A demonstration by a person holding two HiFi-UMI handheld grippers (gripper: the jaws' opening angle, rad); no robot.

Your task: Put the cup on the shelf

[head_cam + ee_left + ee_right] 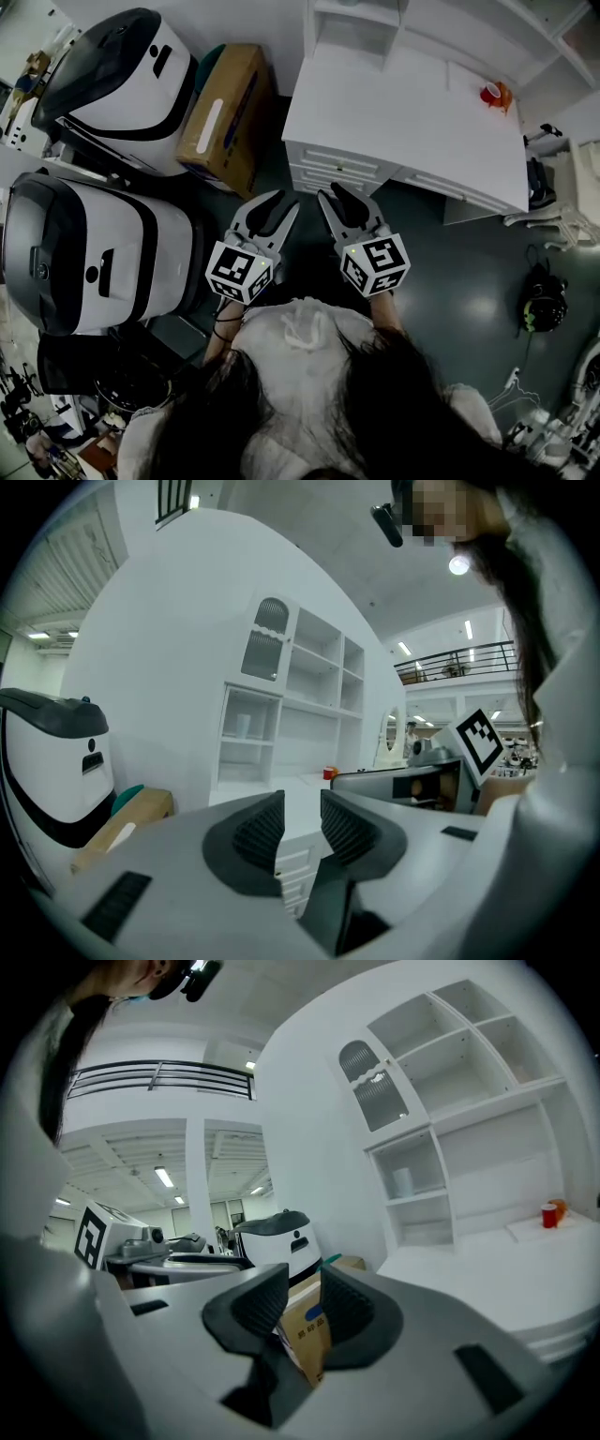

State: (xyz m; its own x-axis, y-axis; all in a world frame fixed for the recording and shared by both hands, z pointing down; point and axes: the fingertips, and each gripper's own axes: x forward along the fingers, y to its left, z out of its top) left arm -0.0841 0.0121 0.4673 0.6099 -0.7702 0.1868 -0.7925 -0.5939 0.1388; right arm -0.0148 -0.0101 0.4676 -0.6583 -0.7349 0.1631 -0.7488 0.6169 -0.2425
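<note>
Red cup sits at the far right corner of the white bench by the shelf, both grippers off the bench's near edge, left gripper jaws slightly apart, empty, right gripper jaws closing on nothing.

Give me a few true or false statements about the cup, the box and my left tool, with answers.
The red cup stands on the white desk. True.
The left tool holds the cup. False: nothing is between its jaws.
The cardboard box lies on the desk. False: it lies on the floor beside the desk.
Two white machines stand on the floor. True.
</note>
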